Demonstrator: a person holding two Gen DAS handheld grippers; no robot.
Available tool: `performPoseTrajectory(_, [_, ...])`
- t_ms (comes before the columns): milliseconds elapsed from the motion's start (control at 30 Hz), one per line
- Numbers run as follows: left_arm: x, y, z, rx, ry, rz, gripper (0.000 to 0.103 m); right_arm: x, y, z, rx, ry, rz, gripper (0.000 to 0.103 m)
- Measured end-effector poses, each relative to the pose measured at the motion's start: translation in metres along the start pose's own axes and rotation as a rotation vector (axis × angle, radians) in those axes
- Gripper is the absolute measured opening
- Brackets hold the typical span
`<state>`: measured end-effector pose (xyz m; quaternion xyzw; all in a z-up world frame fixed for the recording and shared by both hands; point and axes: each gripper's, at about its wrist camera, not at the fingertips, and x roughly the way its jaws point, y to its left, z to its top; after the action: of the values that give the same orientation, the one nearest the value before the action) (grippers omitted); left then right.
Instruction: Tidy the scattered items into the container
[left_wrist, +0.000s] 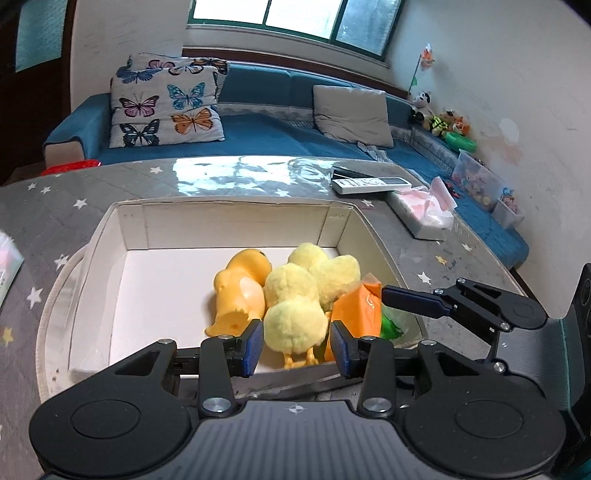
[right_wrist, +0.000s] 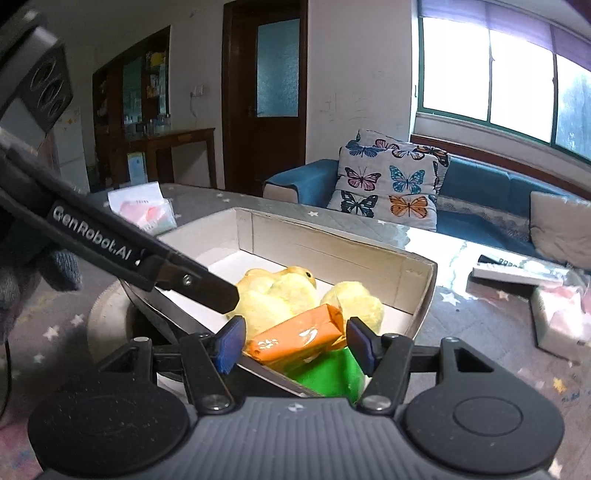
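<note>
A white cardboard box (left_wrist: 236, 225) (right_wrist: 332, 254) stands on the star-patterned table. Inside it lie a yellow plastic duck (left_wrist: 240, 291), a fluffy yellow plush chick (left_wrist: 295, 321) (right_wrist: 273, 299), an orange packet (left_wrist: 360, 310) (right_wrist: 295, 341) and, under that, a green packet (left_wrist: 391, 326) (right_wrist: 328, 373). My left gripper (left_wrist: 297, 349) is open at the box's near wall. The chick's rear sits between its pads, which lie close to the fluff. My right gripper (right_wrist: 295, 345) is open at the box's corner, its pads either side of the orange packet with small gaps.
A white remote control (left_wrist: 371, 183) and a tissue pack (left_wrist: 421, 212) (right_wrist: 557, 321) lie on the table to the right of the box. A plastic bag (right_wrist: 142, 212) lies at the far left. A gloved hand (right_wrist: 22, 273) holds the left gripper. A blue sofa stands behind the table.
</note>
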<state>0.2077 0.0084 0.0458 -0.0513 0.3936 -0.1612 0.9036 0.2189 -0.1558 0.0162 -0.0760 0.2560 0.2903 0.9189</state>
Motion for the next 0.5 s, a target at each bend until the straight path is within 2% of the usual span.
performPoseTrajectory(100, [-0.007,0.0,-0.007,-0.011,-0.011,0.011,0.042,-0.004,0.005,-0.002,-0.014,-0.006,-0.019,0.062])
performPoseTrajectory(500, [-0.026,0.002,-0.039,-0.052,-0.015,0.042,0.042,-0.014,0.021,-0.005,0.0,-0.011,0.017,0.062])
